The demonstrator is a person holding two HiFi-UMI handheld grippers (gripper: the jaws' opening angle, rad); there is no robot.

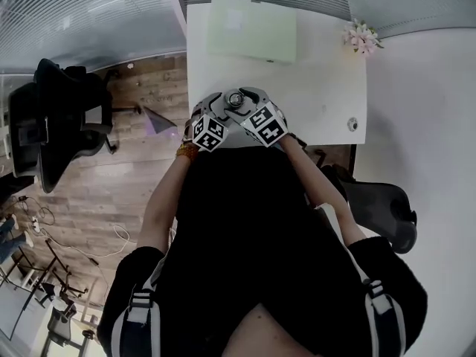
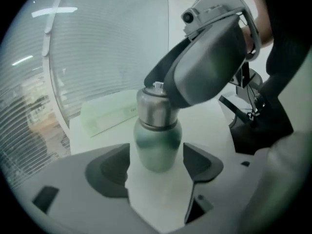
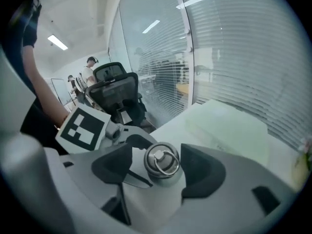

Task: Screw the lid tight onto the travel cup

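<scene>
Your left gripper [image 2: 156,158] stands wide open around the smooth, rounded green metal travel cup [image 2: 156,145]. Your right gripper [image 3: 157,163] gapes either side of its brushed-steel, ring-topped lid [image 3: 162,160], pressing on nothing.

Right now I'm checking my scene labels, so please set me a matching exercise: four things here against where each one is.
Things: 1 travel cup; 2 lid; 3 flowers; 4 green mat.
Places: A far right corner of the table; B between the fingers of the right gripper; C flat, left of the flowers; D between the fingers of the left gripper.
Pairs: 1-D; 2-B; 3-A; 4-C.
</scene>
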